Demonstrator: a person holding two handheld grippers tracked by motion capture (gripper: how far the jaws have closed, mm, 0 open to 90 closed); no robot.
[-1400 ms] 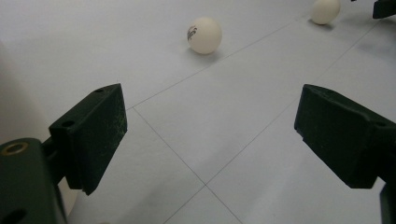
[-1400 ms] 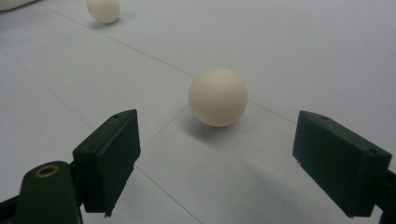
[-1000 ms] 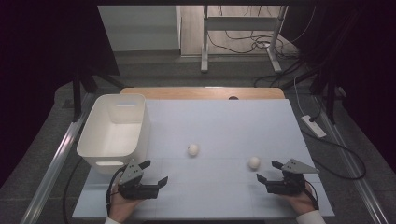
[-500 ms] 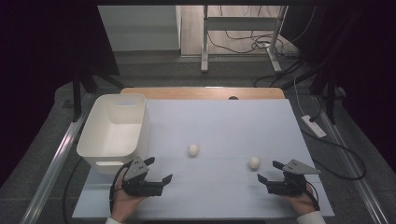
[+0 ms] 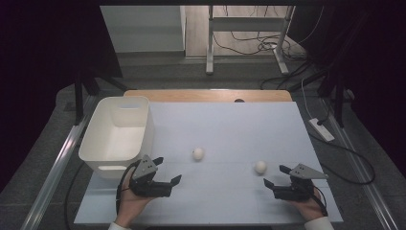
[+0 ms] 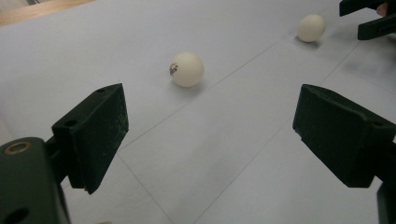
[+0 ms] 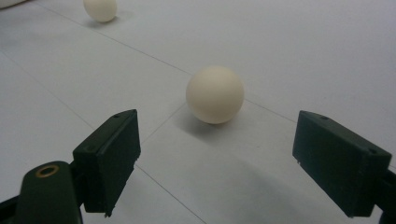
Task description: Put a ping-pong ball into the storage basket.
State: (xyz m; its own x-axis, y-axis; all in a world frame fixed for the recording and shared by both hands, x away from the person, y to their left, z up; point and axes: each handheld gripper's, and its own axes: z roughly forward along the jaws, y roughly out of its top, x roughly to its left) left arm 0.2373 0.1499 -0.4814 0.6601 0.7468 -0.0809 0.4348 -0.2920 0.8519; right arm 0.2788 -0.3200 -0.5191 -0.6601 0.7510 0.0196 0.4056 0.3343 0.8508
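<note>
Two white balls lie on the white table sheet [image 5: 230, 120]. The left ball [image 5: 197, 153] [image 6: 187, 69], with a small printed mark, sits a short way ahead of my left gripper [image 5: 167, 169] [image 6: 210, 126], which is open and empty. The right ball [image 5: 260, 166] [image 7: 215, 94] rests just in front of my right gripper [image 5: 274, 175] [image 7: 215, 154], also open, the ball lying beyond its jaws and not between them. In the left gripper view the right ball [image 6: 311, 27] and the other gripper [image 6: 369, 18] appear far off. The left ball [image 7: 100, 9] appears far off in the right gripper view.
A white plastic bin [image 5: 143, 125] stands at the table's left side, close behind my left gripper. A wooden strip [image 5: 206, 95] runs along the far edge. A power strip [image 5: 321, 129] lies on the floor to the right.
My left gripper has shifted a little right and forward, toward the left ball. The right gripper and both balls have stayed put.
</note>
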